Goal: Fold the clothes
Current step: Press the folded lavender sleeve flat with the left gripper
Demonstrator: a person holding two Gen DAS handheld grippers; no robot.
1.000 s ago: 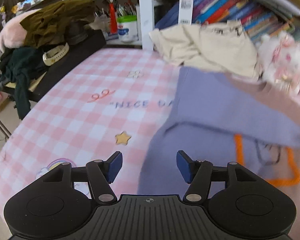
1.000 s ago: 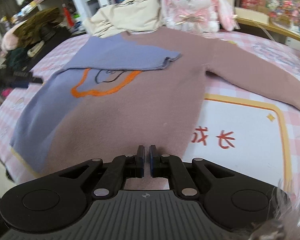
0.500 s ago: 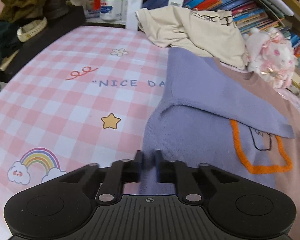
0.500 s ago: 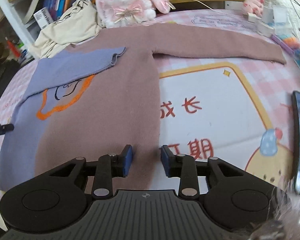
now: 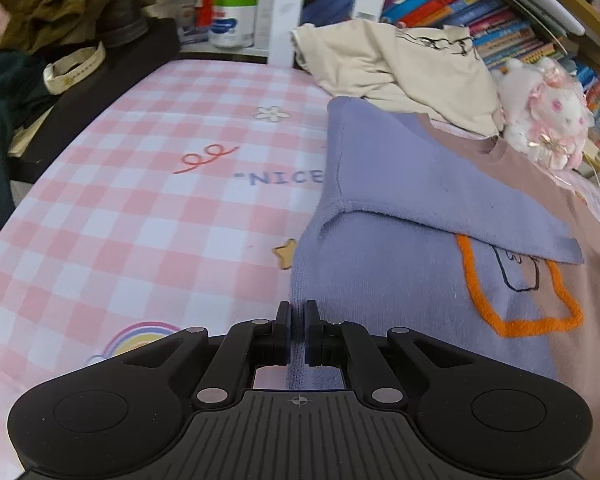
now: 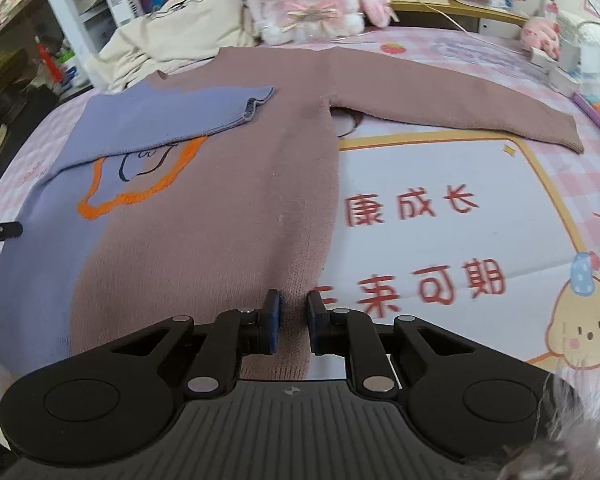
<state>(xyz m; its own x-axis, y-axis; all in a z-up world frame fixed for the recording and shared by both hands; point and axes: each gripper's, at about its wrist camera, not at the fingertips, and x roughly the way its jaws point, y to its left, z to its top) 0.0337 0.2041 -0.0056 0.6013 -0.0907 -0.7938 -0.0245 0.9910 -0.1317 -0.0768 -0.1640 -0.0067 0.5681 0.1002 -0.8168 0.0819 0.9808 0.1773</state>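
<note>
Purple-and-mauve sweater [image 6: 204, 216] is lying flat. We're pinching its hem with the left gripper [image 5: 298, 334]; the right gripper [image 6: 293, 320] is straddling the hem, slightly parted, gripping nothing, readying a fold.

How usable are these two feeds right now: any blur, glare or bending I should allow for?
Left wrist view: sharp on the sweater and the left hand-held gripper; the fisheye bows the bookshelf; even light, no glare. Right wrist view: slightly soft, the red mat characters smeared; the right hand-held gripper is crisp; a blurred furry patch hides the lower right corner.
</note>
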